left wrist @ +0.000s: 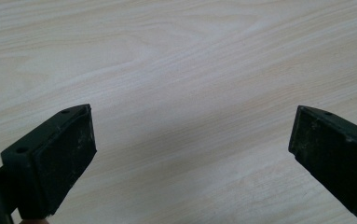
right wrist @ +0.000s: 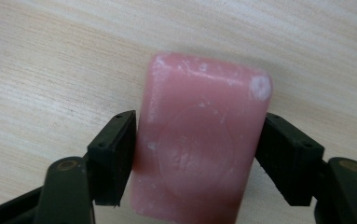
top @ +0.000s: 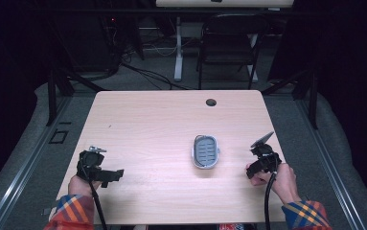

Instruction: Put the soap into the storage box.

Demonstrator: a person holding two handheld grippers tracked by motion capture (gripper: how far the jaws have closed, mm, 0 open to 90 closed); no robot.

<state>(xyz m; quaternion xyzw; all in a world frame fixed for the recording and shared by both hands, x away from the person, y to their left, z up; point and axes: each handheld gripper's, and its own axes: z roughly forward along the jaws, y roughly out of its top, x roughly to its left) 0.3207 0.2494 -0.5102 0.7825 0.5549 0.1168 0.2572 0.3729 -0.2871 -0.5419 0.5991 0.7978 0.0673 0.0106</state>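
Over table (top: pixel 162 124): right claw (right wrist: pixel 199 149) clamps pink soap bar (right wrist: pixel 199 140); left claw (left wrist: pixel 190 149) spread wide, empty.

Overhead light evenly brightens the surface (top: pixel 162 134); surroundings are dark. Soft shadows lie under objects. Both gripper views are slightly soft; the pink bar (right wrist: pixel 199 140) is blurred.

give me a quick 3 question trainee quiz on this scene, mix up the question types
1. True or false: the right tool is shut on a pink soap bar.
2. The left tool is: A) open, holding nothing B) shut on the dish C) shut on the soap.
3. What sits on the table between the two tools?

Key
1. True; both jaws press its sides.
2. A; bare wood shows between its jaws.
3. A grey oval soap dish, nothing lying in it.
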